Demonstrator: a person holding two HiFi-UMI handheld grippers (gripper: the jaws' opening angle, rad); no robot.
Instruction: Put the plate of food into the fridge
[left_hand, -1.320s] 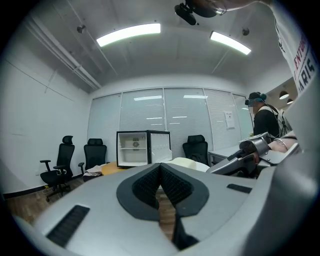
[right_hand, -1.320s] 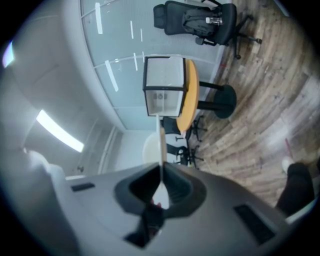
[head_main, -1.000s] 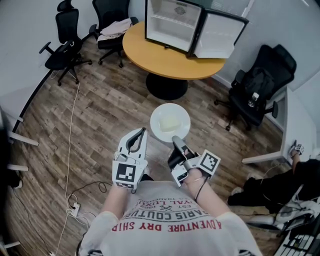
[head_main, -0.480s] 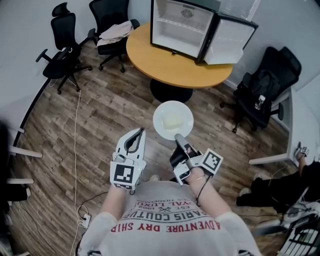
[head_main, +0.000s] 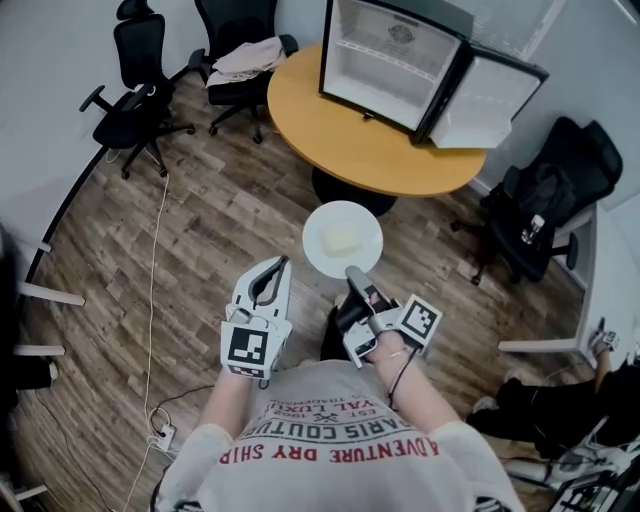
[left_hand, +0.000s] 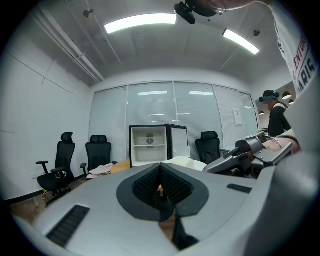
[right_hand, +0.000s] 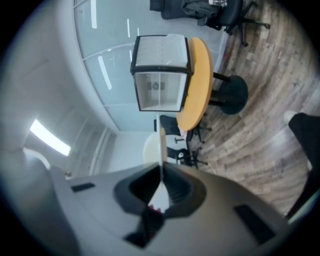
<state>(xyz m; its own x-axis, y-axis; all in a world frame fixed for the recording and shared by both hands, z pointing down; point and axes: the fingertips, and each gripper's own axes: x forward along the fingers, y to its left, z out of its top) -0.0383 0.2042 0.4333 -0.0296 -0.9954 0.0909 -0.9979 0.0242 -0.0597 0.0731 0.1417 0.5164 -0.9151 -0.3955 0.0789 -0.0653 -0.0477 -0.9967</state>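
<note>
Ahead of the right claw (head_main: 350, 272), pinched by its near rim between the closed jaws: plate (head_main: 366, 256), held level, pale food (head_main: 340, 242) on it. Left claw (head_main: 280, 265) just beside the right, jaws together on nothing. Fridge (head_main: 392, 62) stands well beyond both claws on the table (head_main: 330, 125), door (head_main: 488, 100) swung open.

Step, as judged: carrying to the fridge; plate not yet in.

Next: bring the plate to the opening, keep it level, slide it onto a shelf, then release.
</note>
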